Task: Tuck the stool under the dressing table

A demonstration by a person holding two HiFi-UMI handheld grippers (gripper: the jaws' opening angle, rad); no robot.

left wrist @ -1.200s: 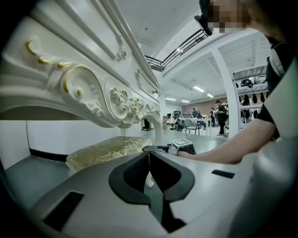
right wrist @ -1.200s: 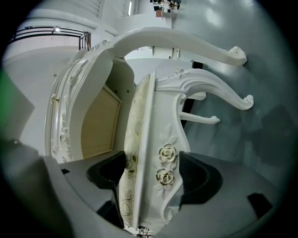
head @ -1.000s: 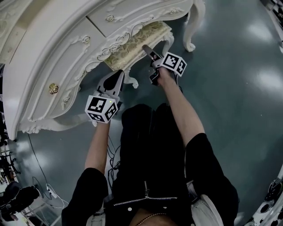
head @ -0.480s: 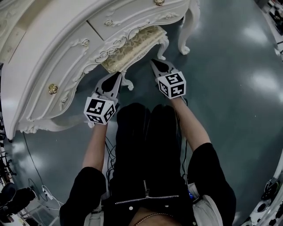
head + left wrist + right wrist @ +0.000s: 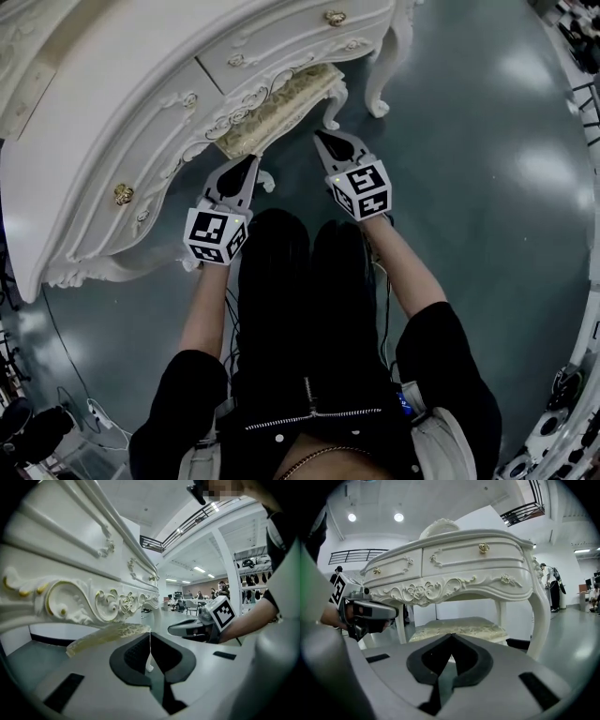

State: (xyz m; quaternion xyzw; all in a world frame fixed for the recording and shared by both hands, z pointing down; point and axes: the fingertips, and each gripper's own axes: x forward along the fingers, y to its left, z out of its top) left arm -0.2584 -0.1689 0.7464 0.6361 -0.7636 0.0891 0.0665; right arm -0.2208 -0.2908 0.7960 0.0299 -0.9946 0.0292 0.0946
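The white carved dressing table (image 5: pixel 141 112) fills the upper left of the head view. The stool (image 5: pixel 277 101), with a cream and gold cushion, stands under it between the table's legs. My left gripper (image 5: pixel 251 161) is shut and empty, held just short of the stool's near edge. My right gripper (image 5: pixel 319 137) is also shut and empty, level with the stool's near right leg (image 5: pixel 331 117). In the right gripper view the jaws (image 5: pixel 451 635) are closed in front of the cushion (image 5: pixel 459 626) under the table (image 5: pixel 464 559). The left gripper view shows its own shut tips (image 5: pixel 150 633) beside the cushion (image 5: pixel 108 634).
The table's curved right front leg (image 5: pixel 382 75) stands on the glossy grey-green floor (image 5: pixel 487 187). My legs in black (image 5: pixel 300 309) are close behind both grippers. Cables (image 5: pixel 94 408) lie on the floor at lower left. People and desks show far off.
My right gripper has drawn back from the stool's near edge, rolled upright and shut. The left gripper has stayed where it was.
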